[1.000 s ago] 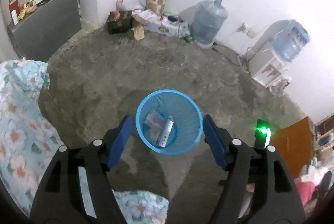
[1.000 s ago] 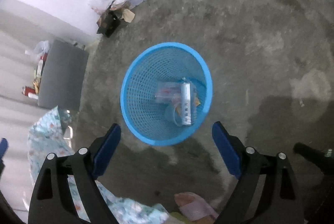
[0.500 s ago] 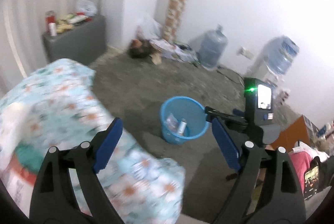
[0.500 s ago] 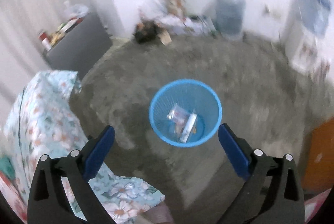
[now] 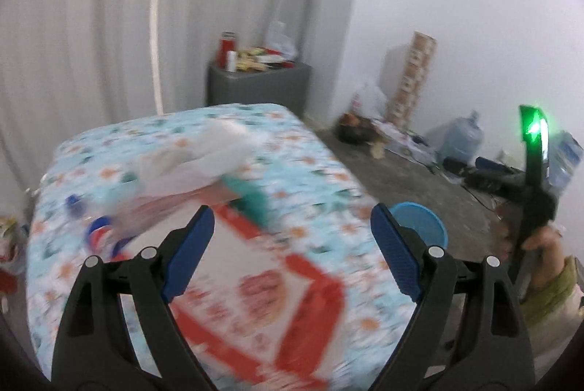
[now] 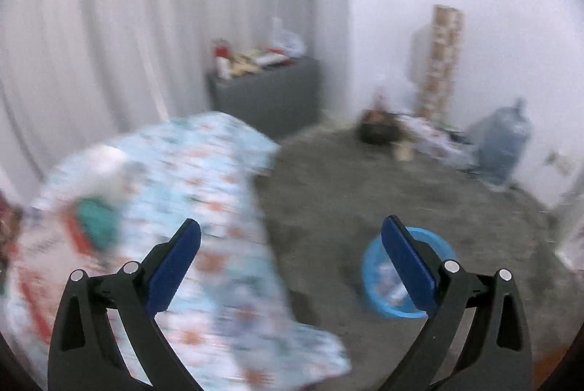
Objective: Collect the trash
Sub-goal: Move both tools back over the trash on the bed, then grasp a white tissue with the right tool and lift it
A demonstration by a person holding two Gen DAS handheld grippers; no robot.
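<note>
My left gripper [image 5: 292,245] is open and empty above a table with a floral cloth [image 5: 303,150]. On the cloth lie a large white sheet with red print [image 5: 255,285], a green packet [image 5: 252,201], crumpled white plastic [image 5: 204,157] and small blue-and-red items [image 5: 98,230], all blurred. The blue mesh trash basket [image 5: 427,223] stands on the floor right of the table. My right gripper [image 6: 292,263] is open and empty, above the table's edge [image 6: 233,208]; the basket [image 6: 376,278] with some trash inside sits behind its right finger.
A grey cabinet [image 5: 259,84] with bottles and packets stands by the curtain. Boxes, bags and a water jug [image 6: 503,139] line the far wall on the concrete floor [image 6: 365,183]. The other gripper with its green light [image 5: 533,150] shows at right.
Both grippers swung up and left from over the basket to the floral table. The basket now sits at the lower right of both views. Both stayed open.
</note>
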